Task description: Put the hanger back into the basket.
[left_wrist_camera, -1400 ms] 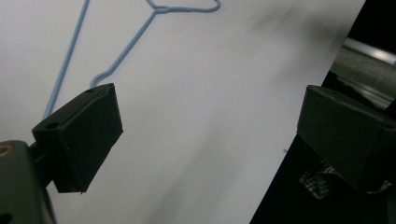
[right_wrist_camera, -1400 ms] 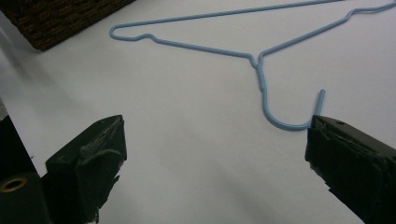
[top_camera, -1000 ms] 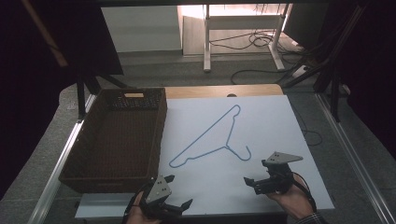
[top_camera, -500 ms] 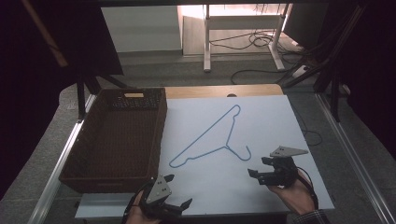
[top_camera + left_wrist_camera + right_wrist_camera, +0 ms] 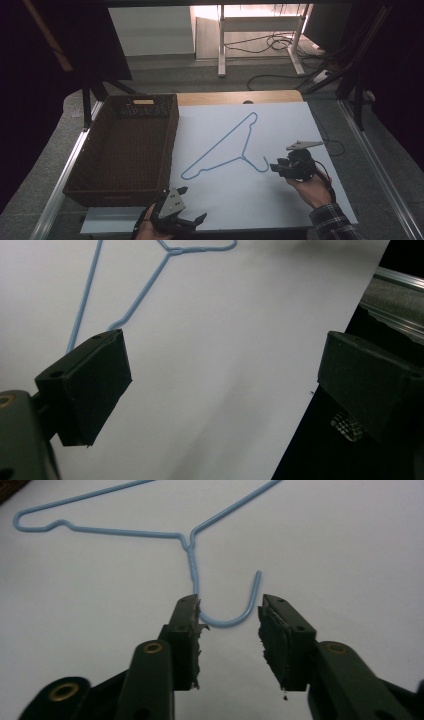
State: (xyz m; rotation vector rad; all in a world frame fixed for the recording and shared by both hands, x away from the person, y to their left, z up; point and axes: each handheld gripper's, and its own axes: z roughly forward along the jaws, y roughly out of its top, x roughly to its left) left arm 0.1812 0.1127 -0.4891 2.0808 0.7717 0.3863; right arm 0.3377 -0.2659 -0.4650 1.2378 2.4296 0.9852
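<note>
So from the high view I've got the right claw (image 5: 276, 167) sitting just at the hook end of the blue wire hanger (image 5: 220, 148), which lies flat on the white sheet (image 5: 300, 120) covering the tabletop. In the right gripper view the claw (image 5: 229, 625) is wide open, jaws either side of the hook's curve; the left jaw tip looks right up against the wire of the hanger (image 5: 150, 530), but I can't tell if it's actually touching. The pads on both jaws look pretty chewed up and ragged.

My left claw (image 5: 192, 206) is down at the near edge of the sheet, well apart from the hanger, and it's open too. In the left gripper view the two black jaws stand far apart with nothing between them, one over the white sheet (image 5: 210, 365) and the other past its edge, with a bit of the hanger (image 5: 125, 295) at the top.

The dark woven basket (image 5: 75, 182) sits to the left, right beside the sheet. The hanger's long side runs diagonally, from near the basket up toward the far side
</note>
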